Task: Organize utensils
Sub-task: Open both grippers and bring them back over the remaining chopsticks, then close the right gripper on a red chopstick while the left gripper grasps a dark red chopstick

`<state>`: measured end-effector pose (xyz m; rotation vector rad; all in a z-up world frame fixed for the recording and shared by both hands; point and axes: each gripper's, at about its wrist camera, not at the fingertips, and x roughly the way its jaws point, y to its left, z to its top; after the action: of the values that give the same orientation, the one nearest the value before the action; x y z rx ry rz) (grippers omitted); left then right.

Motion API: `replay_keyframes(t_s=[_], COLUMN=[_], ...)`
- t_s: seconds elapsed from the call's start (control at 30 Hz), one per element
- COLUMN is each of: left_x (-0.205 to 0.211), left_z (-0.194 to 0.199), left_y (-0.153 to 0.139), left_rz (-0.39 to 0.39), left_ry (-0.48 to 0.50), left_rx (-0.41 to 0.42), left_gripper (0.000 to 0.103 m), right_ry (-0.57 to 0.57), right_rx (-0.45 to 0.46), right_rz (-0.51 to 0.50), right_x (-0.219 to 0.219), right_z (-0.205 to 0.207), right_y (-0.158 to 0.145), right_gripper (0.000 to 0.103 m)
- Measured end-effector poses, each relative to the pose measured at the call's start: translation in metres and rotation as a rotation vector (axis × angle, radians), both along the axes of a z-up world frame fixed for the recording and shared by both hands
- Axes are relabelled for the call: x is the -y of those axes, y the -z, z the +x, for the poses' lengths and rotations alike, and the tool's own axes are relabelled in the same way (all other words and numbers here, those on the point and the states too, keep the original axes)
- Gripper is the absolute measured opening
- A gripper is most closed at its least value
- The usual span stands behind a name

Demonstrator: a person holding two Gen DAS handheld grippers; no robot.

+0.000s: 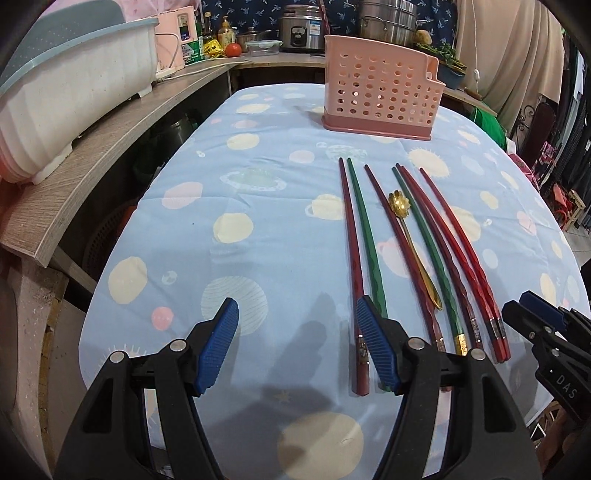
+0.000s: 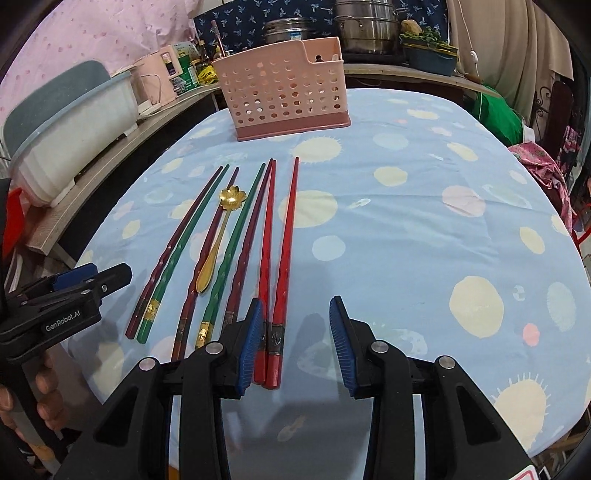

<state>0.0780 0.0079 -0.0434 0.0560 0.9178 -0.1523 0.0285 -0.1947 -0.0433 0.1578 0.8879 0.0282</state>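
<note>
Chopsticks (image 2: pixel 236 254): seven, two green, rest red, plus one gold spoon (image 2: pixel 218 240) on worktop (image 2: pixel 406 229) | basket (image 2: pixel 284 88): one | writing: "GenRobot.AI" | left claw (image 1: pixel 295 347) apart | right claw (image 2: pixel 295 343) apart, both unladen

This is a lived-in home kitchen. A wooden counter (image 1: pixel 122 122) carries a rice cooker (image 1: pixel 301 27), a stacked steel steamer pot (image 1: pixel 388 22), sauce bottles (image 1: pixel 225 31), a tomato (image 1: pixel 233 49) and a dish-drying bin (image 1: pixel 70 96). A table under a planet-print cloth (image 2: pixel 406 240) stands against it, with fabric draped on the walls.
</note>
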Motion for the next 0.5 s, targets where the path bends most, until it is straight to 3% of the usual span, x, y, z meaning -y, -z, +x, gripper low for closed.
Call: replay_keyframes(t_s=[0.13, 0.5], left_x=[0.0008, 0.0038], left_z=[-0.0019, -0.0091], left_y=[0.0019, 0.0067], left_rz=[0.004, 0.002], left_ry=[0.008, 0.027], left_rx=[-0.002, -0.017], left_gripper=[0.063, 0.063], right_ry=[-0.006, -0.015], right_rx=[-0.010, -0.015], right_rz=[-0.011, -0.047], right_x=[-0.0037, -0.0079], right_z=[0.0015, -0.0006], right_y=[0.0040, 0.0105], right_gripper=[0.026, 0.016])
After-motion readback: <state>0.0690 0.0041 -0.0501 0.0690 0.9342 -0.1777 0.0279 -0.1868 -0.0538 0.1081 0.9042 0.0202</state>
